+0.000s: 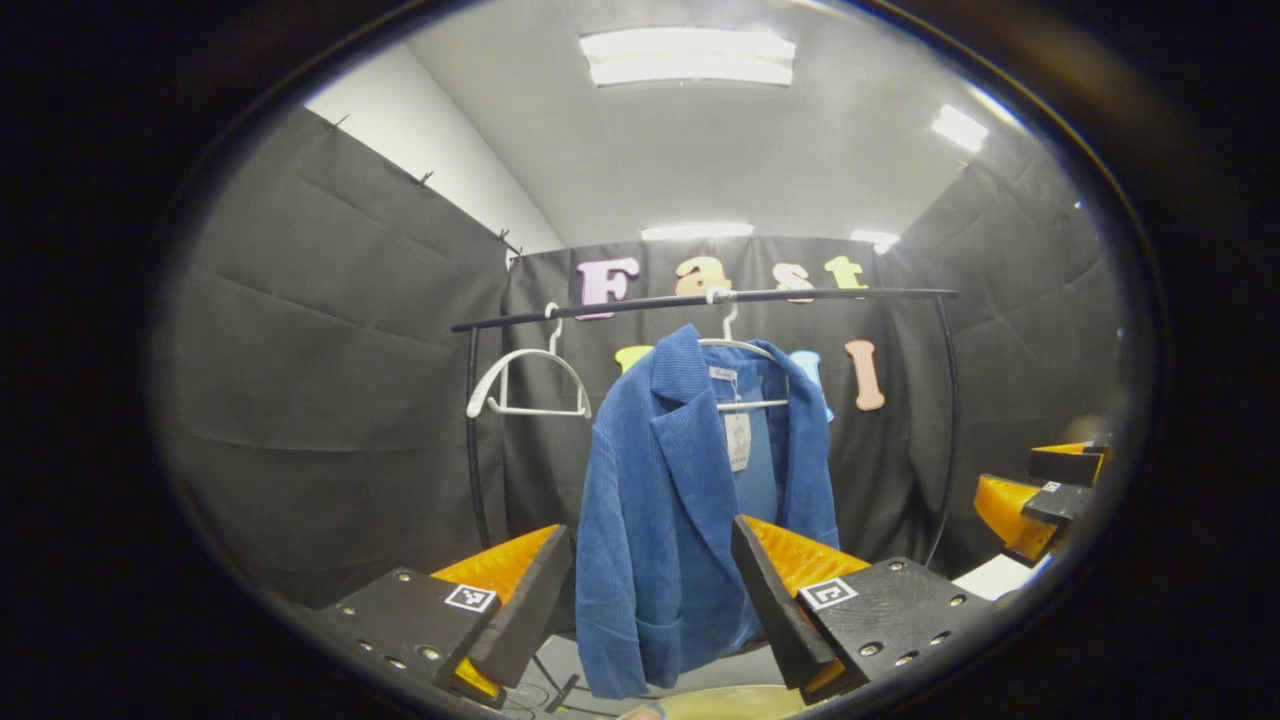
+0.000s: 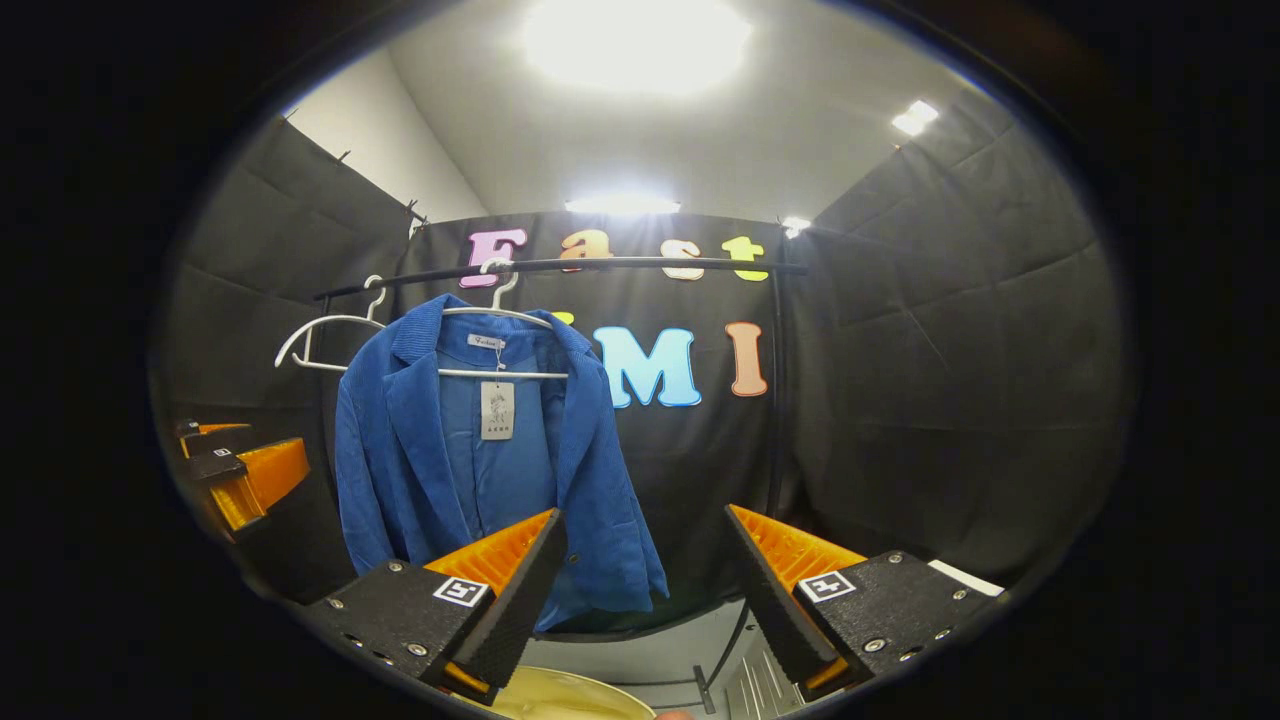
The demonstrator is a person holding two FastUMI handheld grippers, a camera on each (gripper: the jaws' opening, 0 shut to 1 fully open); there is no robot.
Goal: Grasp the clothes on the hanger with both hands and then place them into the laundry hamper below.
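Note:
A blue corduroy jacket [image 1: 690, 500] hangs on a white hanger [image 1: 745, 345] from a black rail [image 1: 700, 298]; a paper tag dangles at its collar. My left gripper [image 1: 650, 590] is open, well short of the jacket, its fingers framing the lower half. In the right gripper view the jacket [image 2: 480, 470] hangs left of centre and my right gripper [image 2: 645, 580] is open, apart from it, with the hem behind its left finger. The other gripper [image 2: 240, 470] shows at the left edge. A pale hamper rim [image 2: 570, 700] peeks in at the bottom.
An empty white hanger [image 1: 525, 385] hangs on the rail left of the jacket. The rail's curved black uprights [image 1: 472, 450] stand at both ends. Black cloth walls close the booth on three sides. Cables lie on the pale floor [image 2: 680, 650] below.

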